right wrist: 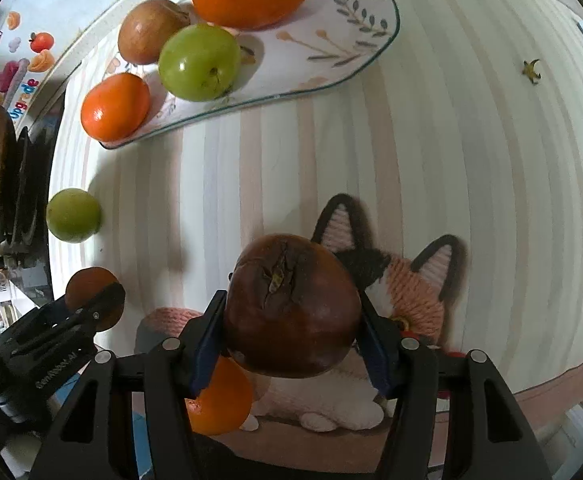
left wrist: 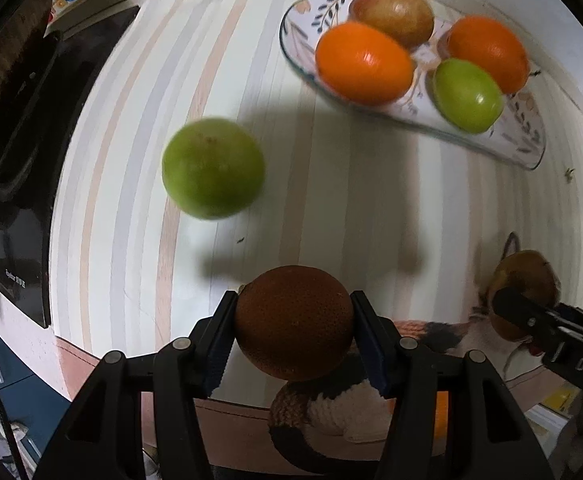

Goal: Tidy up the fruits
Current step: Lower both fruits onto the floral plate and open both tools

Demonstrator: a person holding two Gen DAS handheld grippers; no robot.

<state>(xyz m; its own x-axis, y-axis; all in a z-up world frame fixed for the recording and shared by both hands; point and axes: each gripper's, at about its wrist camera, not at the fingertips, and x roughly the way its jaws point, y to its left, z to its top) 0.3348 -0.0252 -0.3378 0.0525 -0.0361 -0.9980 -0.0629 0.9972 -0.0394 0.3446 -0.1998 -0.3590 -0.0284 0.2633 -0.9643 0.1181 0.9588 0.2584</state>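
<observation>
Both grippers holding fruit above the striped cloth.
Left gripper (left wrist: 294,322) is pinching an orange (left wrist: 294,320); right gripper (right wrist: 293,308) is pinching a brown apple (right wrist: 293,306); plate (left wrist: 531,148) sitting beyond.

Striped pastel tablecloth (left wrist: 331,184); leaf-patterned plate (right wrist: 343,40) (teal rim); green fruit (left wrist: 213,168); calico knit cat (right wrist: 407,292).

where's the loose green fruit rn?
The loose green fruit lies alone on the striped cloth, off the plate: center-left in the left wrist view, far left in the right wrist view, ahead of the left gripper.
</observation>
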